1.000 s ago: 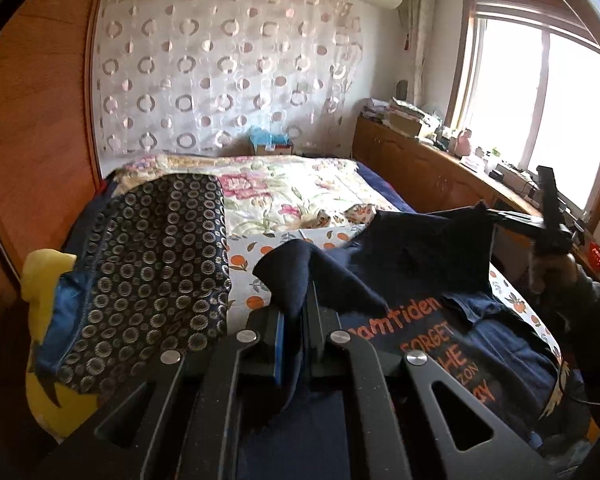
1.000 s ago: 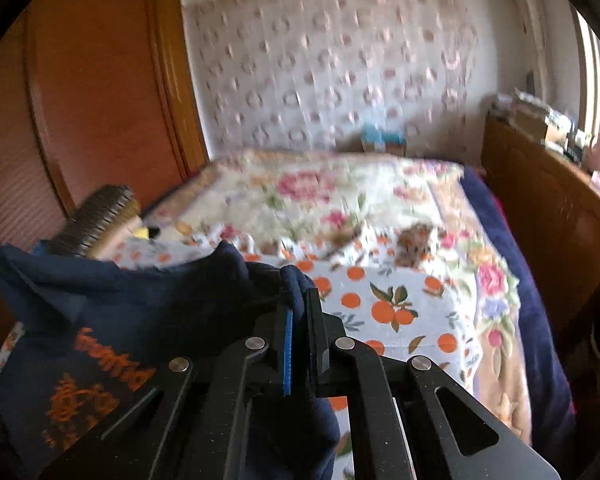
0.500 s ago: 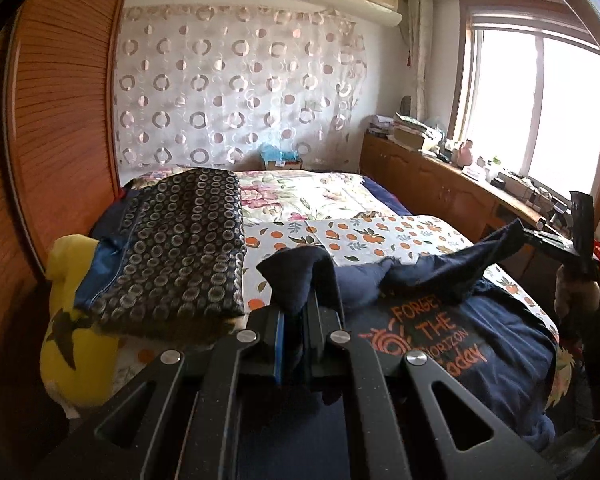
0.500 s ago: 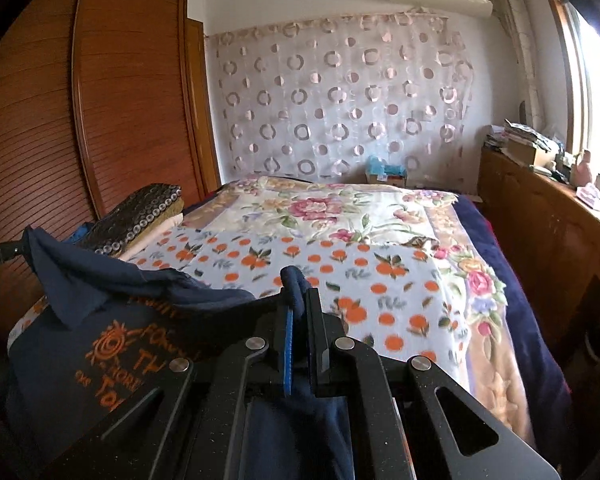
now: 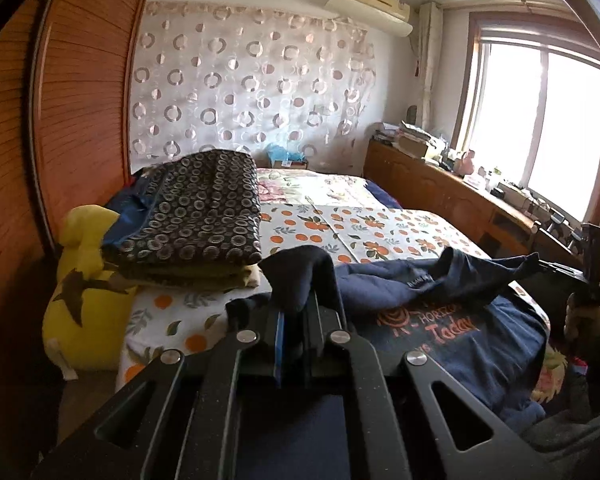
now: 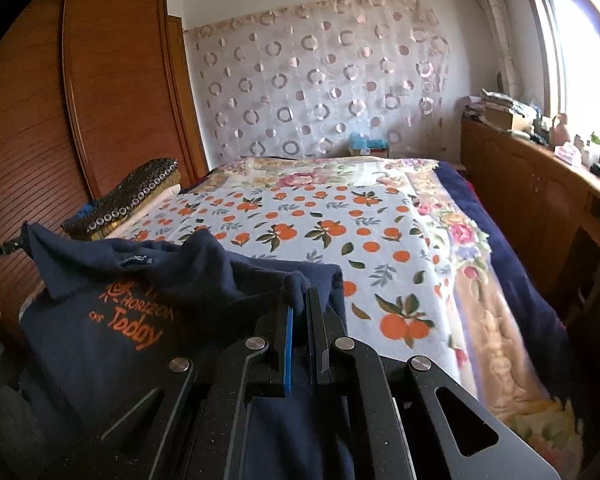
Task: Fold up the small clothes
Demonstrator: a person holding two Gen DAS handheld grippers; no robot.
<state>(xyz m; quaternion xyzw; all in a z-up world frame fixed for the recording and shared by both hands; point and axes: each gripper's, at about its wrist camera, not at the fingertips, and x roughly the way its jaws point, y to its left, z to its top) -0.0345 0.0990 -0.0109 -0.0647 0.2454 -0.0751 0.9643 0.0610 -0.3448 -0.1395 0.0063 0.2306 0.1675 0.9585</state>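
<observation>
left wrist view: left gripper fingers clamped on a bunched corner of the navy T-shirt; fabric pokes up between the jaws.
shirt position: draped at the near end of the bed, orange print facing up, collar edge strung toward the right gripper at far right.
right gripper here: pinching the other shirt corner, looks closed on it.
count, this view: one navy shirt, one folded stack with a circle-print item on top, one yellow cushion under the stack's near edge.

right wrist view: right gripper fingers together on a fold of the T-shirt; blue pad visible on one jaw.
left gripper here: tip at the left edge, holding the far corner.
count, this view: one shirt, one stack, two grippers.

step, judged: carrying the top edge over to fold.
doing it well: keep both corners level and the edge taut, lay it straight across the print, release only once the cloth lies flat.
</observation>
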